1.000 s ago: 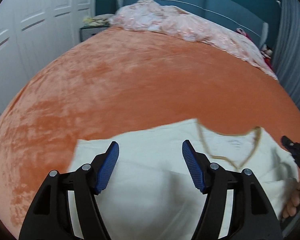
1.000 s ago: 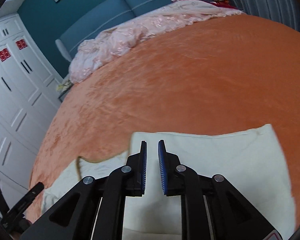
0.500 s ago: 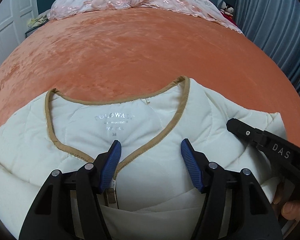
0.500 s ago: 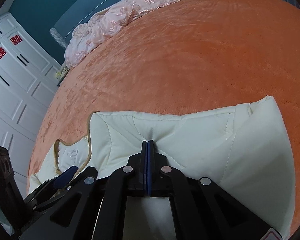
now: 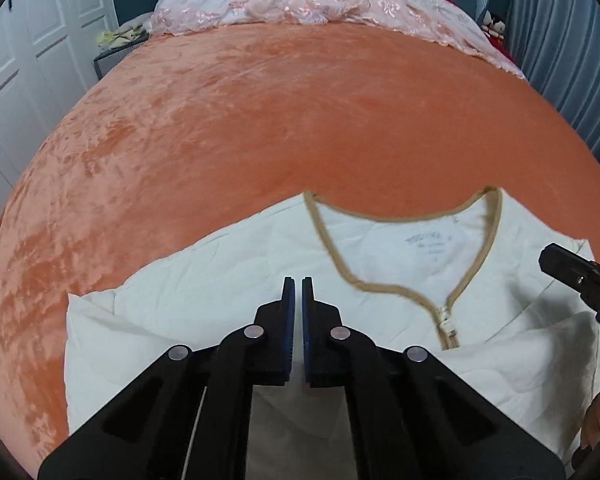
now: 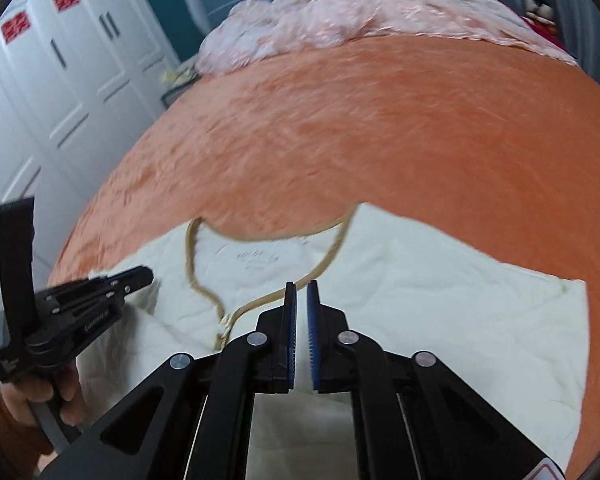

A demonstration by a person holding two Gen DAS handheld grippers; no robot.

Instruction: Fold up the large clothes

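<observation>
Jacket (image 5: 228,320) lies on orange bedspread (image 5: 284,120), both claws closed above it.

Broad bare orange bedspread (image 5: 300,120) beyond cream jacket (image 5: 180,312), pink bedding heap (image 5: 300,4) blocking the far end

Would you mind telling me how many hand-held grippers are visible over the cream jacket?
2: the left hand-held gripper above the jacket's left shoulder, and the right hand-held gripper just right of its neckline. None seems hidden.
</observation>
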